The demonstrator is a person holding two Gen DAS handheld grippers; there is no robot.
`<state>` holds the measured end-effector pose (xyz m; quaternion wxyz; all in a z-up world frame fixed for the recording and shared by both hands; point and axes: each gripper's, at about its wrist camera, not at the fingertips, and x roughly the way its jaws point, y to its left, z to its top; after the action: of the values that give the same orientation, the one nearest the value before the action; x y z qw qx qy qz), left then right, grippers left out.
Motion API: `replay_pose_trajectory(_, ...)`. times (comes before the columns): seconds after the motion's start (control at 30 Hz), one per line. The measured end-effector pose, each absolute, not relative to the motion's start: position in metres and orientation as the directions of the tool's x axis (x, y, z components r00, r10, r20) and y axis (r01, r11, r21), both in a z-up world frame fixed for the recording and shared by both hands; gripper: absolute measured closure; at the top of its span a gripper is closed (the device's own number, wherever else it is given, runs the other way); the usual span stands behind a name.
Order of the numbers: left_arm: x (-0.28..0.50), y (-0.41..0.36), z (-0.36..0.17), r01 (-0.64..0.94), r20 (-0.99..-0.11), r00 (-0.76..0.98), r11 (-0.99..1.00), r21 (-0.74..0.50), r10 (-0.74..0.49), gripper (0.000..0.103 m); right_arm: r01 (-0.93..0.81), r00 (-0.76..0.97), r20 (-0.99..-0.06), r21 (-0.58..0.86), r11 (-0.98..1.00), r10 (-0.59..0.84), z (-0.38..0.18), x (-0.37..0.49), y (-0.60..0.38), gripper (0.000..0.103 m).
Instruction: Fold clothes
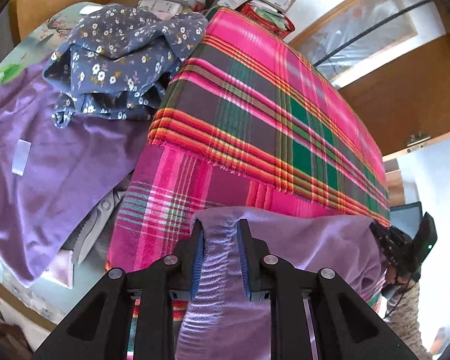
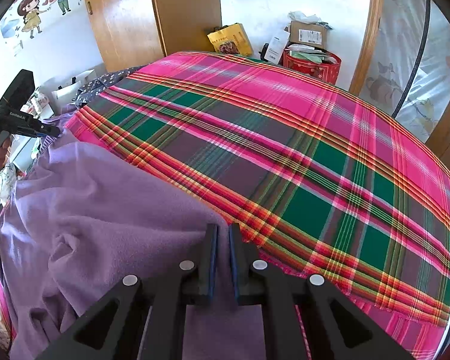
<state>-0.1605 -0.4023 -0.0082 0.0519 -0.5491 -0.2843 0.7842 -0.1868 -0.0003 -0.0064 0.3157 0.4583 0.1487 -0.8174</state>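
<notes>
A purple fleece garment [image 2: 105, 204] hangs over the near edge of a table covered by a pink, green and red plaid blanket [image 2: 285, 150]. My right gripper [image 2: 223, 231] is shut on a fold of this garment at the blanket's near edge. My left gripper [image 1: 220, 228] is shut on the garment's ribbed hem [image 1: 222, 258], which fills the gap between its blue pads. In the right wrist view the left gripper [image 2: 55, 132] holds the garment's far left corner. The right gripper [image 1: 381, 231] shows at the right of the left wrist view, at the cloth's other end.
A second purple garment [image 1: 45, 165] and a crumpled blue floral garment [image 1: 120, 60] lie left of the blanket. A grey toothed tool [image 1: 90, 225] lies under the purple cloth's edge. Boxes, a yellow bag [image 2: 231, 40] and a red tin [image 2: 312, 66] stand at the back; wooden doors are behind.
</notes>
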Motion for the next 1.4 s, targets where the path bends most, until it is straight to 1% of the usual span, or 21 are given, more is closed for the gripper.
replay_pose_trajectory(0.13, -0.165, -0.404, -0.010, 0.245, -0.815, -0.415, -0.813, -0.529, 0.405, 0.083, 0.648, -0.376, -0.842, 0.059, -0.760, -0.386, -0.006, -0.188, 0.001, 0.095)
replay_pose_trajectory(0.17, -0.164, -0.403, -0.008, 0.244, -0.813, -0.428, -0.816, -0.524, 0.394, 0.094, 0.646, -0.378, -0.841, 0.061, -0.761, -0.388, -0.005, -0.188, 0.001, 0.095)
replay_pose_trajectory(0.2, -0.163, -0.401, -0.005, 0.234, -0.808, -0.442, -0.820, -0.523, 0.389, 0.095, 0.646, -0.380, -0.840, 0.058, -0.761, -0.387, -0.005, -0.188, 0.001, 0.095)
replay_pose_trajectory(0.33, -0.155, -0.401, 0.005, 0.228, -0.790, -0.492, -0.821, -0.523, 0.366, 0.096, 0.648, -0.399, -0.835, 0.034, -0.761, -0.378, -0.001, -0.187, -0.002, 0.095)
replay_pose_trajectory(0.5, -0.145, -0.410, 0.019, 0.237, -0.743, -0.571, -0.797, -0.556, 0.349, 0.096, 0.643, -0.426, -0.819, 0.024, -0.766, -0.383, 0.007, -0.188, -0.002, 0.095)
replay_pose_trajectory(0.73, -0.140, -0.422, 0.018, 0.274, -0.719, -0.610, -0.763, -0.586, 0.333, 0.096, 0.647, -0.488, -0.793, -0.048, -0.761, -0.364, 0.019, -0.195, -0.013, 0.095)
replay_pose_trajectory(0.87, -0.143, -0.429, 0.007, 0.309, -0.730, -0.599, -0.745, -0.591, 0.330, 0.096, 0.650, -0.533, -0.777, -0.122, -0.750, -0.335, 0.020, -0.199, -0.025, 0.095)
replay_pose_trajectory(0.97, -0.146, -0.433, -0.003, 0.330, -0.738, -0.587, -0.733, -0.594, 0.334, 0.096, 0.664, -0.536, -0.790, -0.179, -0.726, -0.296, 0.009, -0.205, -0.036, 0.095)
replay_pose_trajectory(1.07, -0.149, -0.433, -0.009, 0.338, -0.746, -0.578, -0.735, -0.588, 0.331, 0.096, 0.676, -0.526, -0.804, -0.199, -0.709, -0.276, 0.000, -0.210, -0.040, 0.095)
replay_pose_trajectory(1.2, -0.151, -0.435, -0.018, 0.360, -0.765, -0.555, -0.735, -0.575, 0.327, 0.096, 0.692, -0.502, -0.822, -0.195, -0.695, -0.270, -0.010, -0.216, -0.041, 0.094)
replay_pose_trajectory(1.33, -0.151, -0.432, -0.020, 0.350, -0.776, -0.550, -0.758, -0.551, 0.310, 0.096, 0.690, -0.484, -0.829, -0.166, -0.704, -0.279, -0.011, -0.219, -0.037, 0.093)
replay_pose_trajectory(1.4, -0.150, -0.426, -0.016, 0.345, -0.792, -0.535, -0.780, -0.522, 0.293, 0.094, 0.683, -0.477, -0.832, -0.149, -0.715, -0.282, -0.009, -0.219, -0.034, 0.088)
